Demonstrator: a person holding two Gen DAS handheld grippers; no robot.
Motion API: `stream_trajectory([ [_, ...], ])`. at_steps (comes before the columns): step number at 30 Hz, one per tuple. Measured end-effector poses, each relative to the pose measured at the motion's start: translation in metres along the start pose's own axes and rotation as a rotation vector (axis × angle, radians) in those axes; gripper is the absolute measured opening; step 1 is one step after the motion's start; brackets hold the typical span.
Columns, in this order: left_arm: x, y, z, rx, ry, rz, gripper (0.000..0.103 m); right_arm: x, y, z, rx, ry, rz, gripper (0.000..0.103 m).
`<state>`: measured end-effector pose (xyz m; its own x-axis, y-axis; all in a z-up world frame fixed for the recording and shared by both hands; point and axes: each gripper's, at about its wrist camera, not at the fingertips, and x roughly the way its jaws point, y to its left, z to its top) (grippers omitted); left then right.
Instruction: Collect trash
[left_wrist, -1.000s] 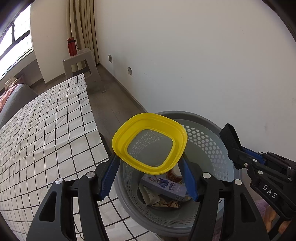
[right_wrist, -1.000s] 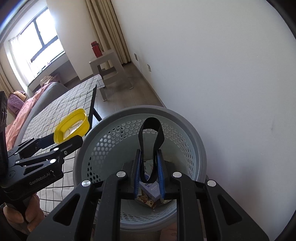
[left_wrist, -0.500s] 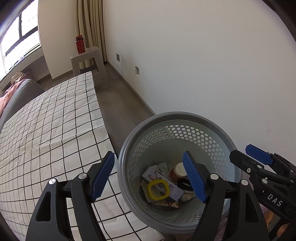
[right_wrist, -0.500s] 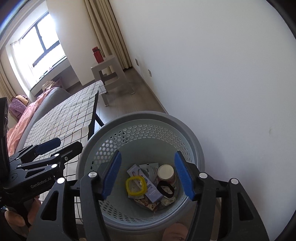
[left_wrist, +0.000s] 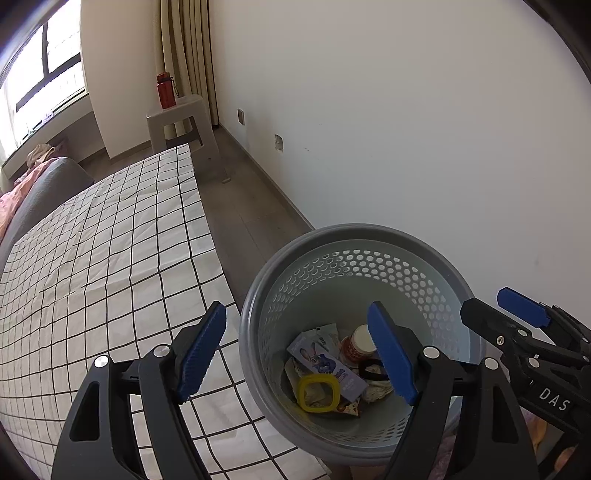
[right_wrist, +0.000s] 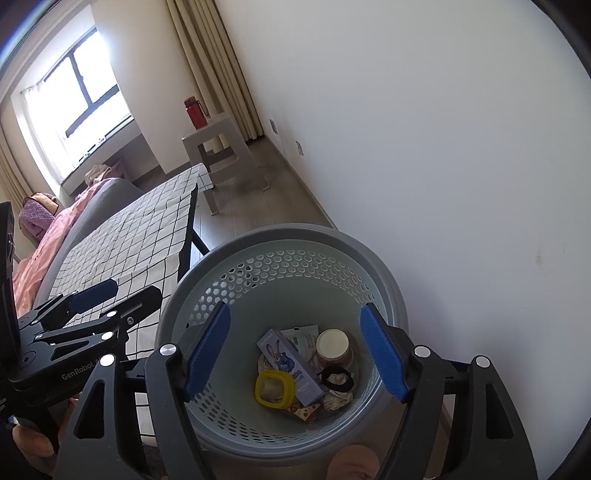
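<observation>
**Both grippers empty above the bin, trash lying at the bottom**

The left gripper (left_wrist: 297, 350) and the right gripper (right_wrist: 293, 350) hang side by side over the mouth of the waste bin (left_wrist: 258, 295), angled down into it, which suits letting things fall straight in. Both sets of jaws are opening, already wide, with nothing between them; the blue ribbed pads frame only the view of the bin floor far below.

The trash sits at the bottom of the bin, well under the fingertips. A yellow ring (right_wrist: 274, 389), a soft rounded-square loop of plastic or rubber, lies flat beside a purple carton (right_wrist: 291, 367) printed with a cartoon rabbit. Next to these a small jar with a pale lid (right_wrist: 333, 345) stands roughly upright, and a black band (right_wrist: 337, 379) rests in a loose oval on crumpled wrappers. What the wrappers are is hard to tell at this size.

The bin is grey plastic, round, with a smooth thick rim and walls pierced by a honeycomb of holes. It stands on the floor between a white wall and a table covered by a checked cloth (left_wrist: 110, 258), creased white fabric with thin black lines, bare in the part in view.
</observation>
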<state>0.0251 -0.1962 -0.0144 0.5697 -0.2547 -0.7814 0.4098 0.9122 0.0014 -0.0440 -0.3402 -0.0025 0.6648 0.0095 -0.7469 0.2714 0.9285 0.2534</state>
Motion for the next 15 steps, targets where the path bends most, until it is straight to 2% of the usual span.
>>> stream_trajectory([
  [15, -0.0057, 0.0004, 0.0006, -0.003, -0.01, 0.023, 0.082, 0.0, -0.0009, 0.0007, 0.011, -0.001, -0.002, 0.08],
])
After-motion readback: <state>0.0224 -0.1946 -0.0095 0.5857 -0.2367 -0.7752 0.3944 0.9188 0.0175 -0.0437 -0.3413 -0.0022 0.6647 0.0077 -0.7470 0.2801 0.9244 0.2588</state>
